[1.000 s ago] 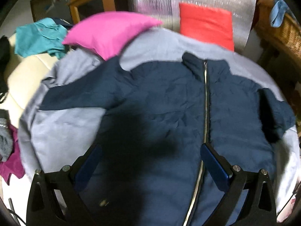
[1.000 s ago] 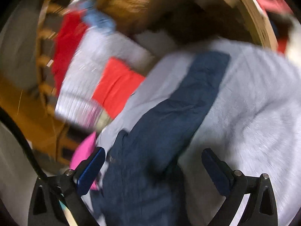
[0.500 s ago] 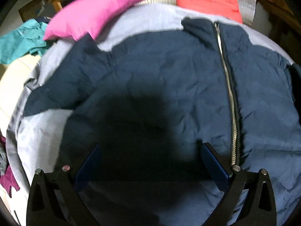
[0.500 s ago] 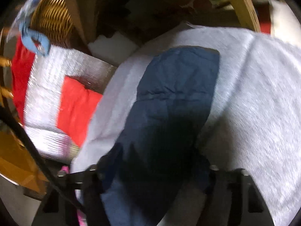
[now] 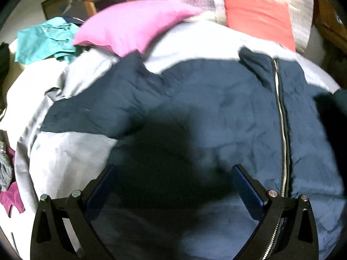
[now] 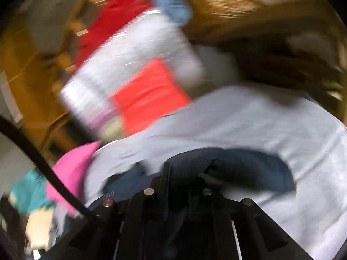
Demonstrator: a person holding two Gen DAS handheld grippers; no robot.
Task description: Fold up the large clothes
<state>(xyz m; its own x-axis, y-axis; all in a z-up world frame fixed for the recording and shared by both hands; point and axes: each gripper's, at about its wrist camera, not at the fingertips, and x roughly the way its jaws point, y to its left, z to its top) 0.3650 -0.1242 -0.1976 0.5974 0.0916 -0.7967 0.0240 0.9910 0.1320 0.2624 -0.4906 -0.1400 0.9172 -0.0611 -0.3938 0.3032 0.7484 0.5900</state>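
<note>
My right fingers [image 6: 184, 177] have just closed on the jacket's sleeve [image 6: 249, 173] to fold it inward; the navy jacket [image 5: 206, 108] lies flat on the grey bed [image 5: 65, 151], my left fingers [image 5: 173, 186] wide open, empty above it

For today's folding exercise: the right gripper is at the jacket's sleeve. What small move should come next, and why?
Probably carry the sleeve across onto the jacket body: the right gripper looks shut on it, while the left gripper hovers open.
</note>
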